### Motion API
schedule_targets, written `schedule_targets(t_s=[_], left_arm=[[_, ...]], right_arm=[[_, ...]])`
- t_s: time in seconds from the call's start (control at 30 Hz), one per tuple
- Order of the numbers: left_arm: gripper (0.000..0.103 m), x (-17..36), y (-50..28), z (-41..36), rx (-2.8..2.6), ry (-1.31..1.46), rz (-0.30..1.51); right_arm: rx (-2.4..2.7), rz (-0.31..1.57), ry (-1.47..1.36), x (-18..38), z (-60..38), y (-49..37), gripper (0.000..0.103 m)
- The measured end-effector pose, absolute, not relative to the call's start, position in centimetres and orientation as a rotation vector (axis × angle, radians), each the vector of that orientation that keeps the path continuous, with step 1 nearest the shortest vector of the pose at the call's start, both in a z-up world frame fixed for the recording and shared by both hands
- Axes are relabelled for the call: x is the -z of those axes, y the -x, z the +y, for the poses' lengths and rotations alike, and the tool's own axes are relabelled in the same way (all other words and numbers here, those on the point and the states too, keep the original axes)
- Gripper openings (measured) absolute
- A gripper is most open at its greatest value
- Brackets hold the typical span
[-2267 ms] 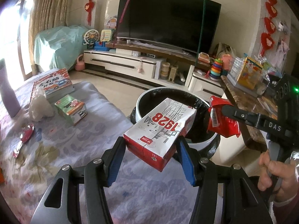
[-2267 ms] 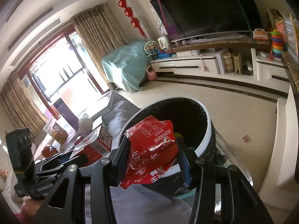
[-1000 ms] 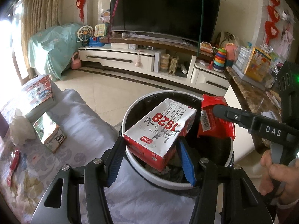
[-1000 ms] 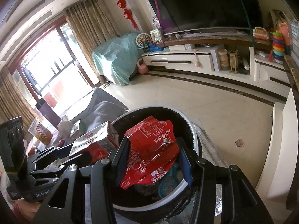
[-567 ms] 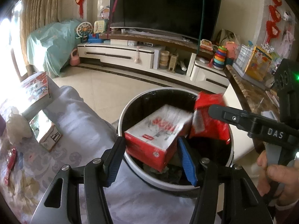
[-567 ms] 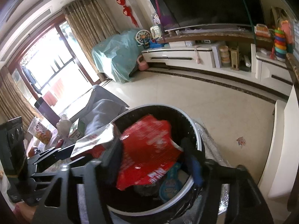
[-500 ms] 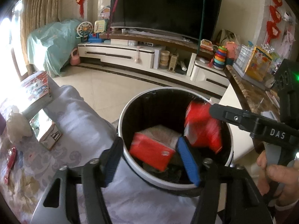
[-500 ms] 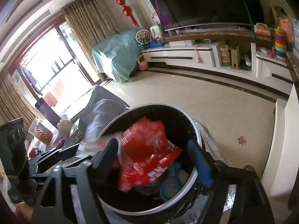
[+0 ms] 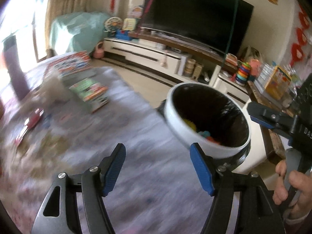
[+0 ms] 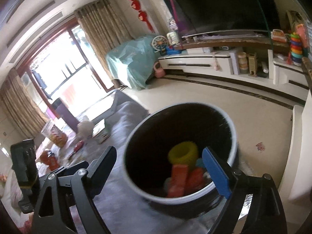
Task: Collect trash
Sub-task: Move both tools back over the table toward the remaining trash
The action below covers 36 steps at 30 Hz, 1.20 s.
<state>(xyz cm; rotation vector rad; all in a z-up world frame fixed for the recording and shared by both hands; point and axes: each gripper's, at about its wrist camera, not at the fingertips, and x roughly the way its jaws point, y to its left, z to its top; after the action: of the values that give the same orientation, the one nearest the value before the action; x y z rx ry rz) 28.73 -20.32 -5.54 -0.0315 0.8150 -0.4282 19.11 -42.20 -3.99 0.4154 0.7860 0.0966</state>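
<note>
The white round trash bin with a black liner stands beside the grey patterned cloth surface. In the right wrist view the bin holds the red carton, the red wrapper and a yellow ring. My left gripper is open and empty over the cloth, left of the bin. My right gripper is open and empty above the bin's near rim; it also shows in the left wrist view.
On the cloth lie a green and orange box, a colourful book, a crumpled white lump and a small red item. A TV stand, the TV and a marble-topped side table lie beyond.
Both grippers opened and dropped the red carton and the red wrapper into the bin. The left gripper has swung left, away from the bin, over the cloth.
</note>
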Motion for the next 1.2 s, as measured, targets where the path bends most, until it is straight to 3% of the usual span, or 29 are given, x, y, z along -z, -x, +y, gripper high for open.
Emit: schedule_targets(t_s=[0.67,1.2], left_arm=[[0.069,5.5,-18.9,-5.0,0.143,0.199,0.821],[0.069,5.1,-17.9,3.1,0.007,0.272,0.806]], right_arm=[[-0.342,0.849,-0.397,5.4,-29.3,-18.5,0.092],[-0.46,0.899,-0.338,6.5,-21.6,-19.7,0.092]])
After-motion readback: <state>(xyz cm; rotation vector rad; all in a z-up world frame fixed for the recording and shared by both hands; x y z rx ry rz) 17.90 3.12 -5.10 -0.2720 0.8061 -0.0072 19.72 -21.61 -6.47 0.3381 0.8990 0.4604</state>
